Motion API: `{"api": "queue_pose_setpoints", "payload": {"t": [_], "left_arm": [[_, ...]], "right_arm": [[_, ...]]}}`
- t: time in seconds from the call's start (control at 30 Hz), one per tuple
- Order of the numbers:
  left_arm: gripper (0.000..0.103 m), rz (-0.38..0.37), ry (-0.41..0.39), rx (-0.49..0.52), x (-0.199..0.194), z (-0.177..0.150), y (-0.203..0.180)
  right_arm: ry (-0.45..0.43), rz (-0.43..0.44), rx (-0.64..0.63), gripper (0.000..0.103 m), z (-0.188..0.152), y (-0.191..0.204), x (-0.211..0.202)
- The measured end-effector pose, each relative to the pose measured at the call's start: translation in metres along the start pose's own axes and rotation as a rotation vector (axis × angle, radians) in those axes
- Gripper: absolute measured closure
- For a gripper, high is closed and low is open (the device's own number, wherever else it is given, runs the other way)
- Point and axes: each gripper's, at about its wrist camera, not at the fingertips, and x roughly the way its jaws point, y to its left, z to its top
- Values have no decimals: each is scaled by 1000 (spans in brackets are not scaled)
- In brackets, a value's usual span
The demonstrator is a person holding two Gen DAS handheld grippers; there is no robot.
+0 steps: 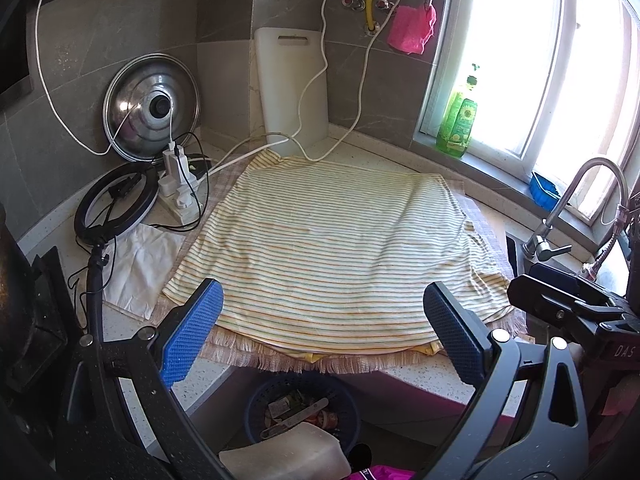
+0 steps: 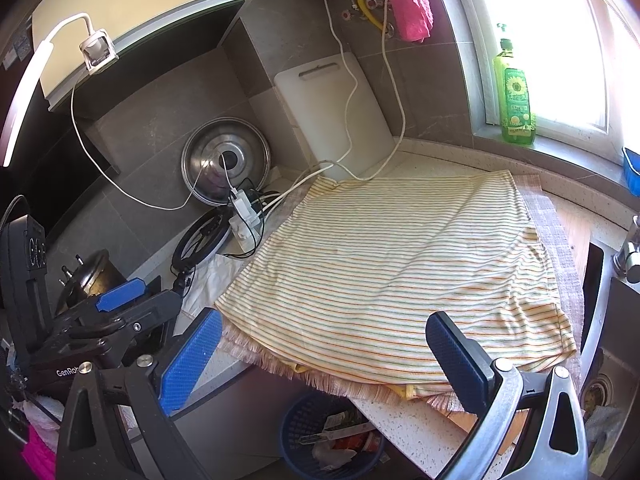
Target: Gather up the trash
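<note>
Both of our tools hang empty over the near edge of the desk [image 1: 420,380]: our left hand-held gripper [image 1: 324,332] has its blue-padded fingers [image 1: 192,336] spread wide with nothing between them, and our right hand-held gripper [image 2: 324,344] is spread just as wide and also holds nothing. Ahead of both lies a striped cloth [image 1: 328,240] laid flat over a fringed mat [image 1: 320,362], which pokes out along the front edge just beyond the fingertips. Below and slightly behind the left fingertips, under the desk edge, we see a blue basket [image 1: 256,404] on the floor holding the trash [image 1: 296,412]: wrappers, a flat stick and other scraps, hard to tell apart. From the right tool the same basket sits below and between the fingers. A pale block [image 1: 288,456] lies nearest us, just beside the basket. Far ahead, a white cutting board [image 1: 292,80] leans on the tiled wall, with a steel pot lid [image 1: 152,106] to the left of it and a power strip [image 1: 180,184] with white cables in front of the lid. A ring light [image 1: 116,204] rests ahead-left of the left fingers beside a white paper sheet [image 1: 140,264]. Ahead-right, a green bottle [image 1: 458,116] stands on the window sill and a faucet [image 1: 572,208] curves beside the sink.
</note>
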Motion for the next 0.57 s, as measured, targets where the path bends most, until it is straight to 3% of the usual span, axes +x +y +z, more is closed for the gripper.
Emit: {"api": "queue_pose_setpoints", "payload": {"t": [0.57], "left_arm": [[1, 4, -19, 14, 1, -4, 11]], "right_arm": [[10, -2, 2, 0, -3, 0, 1]]}}
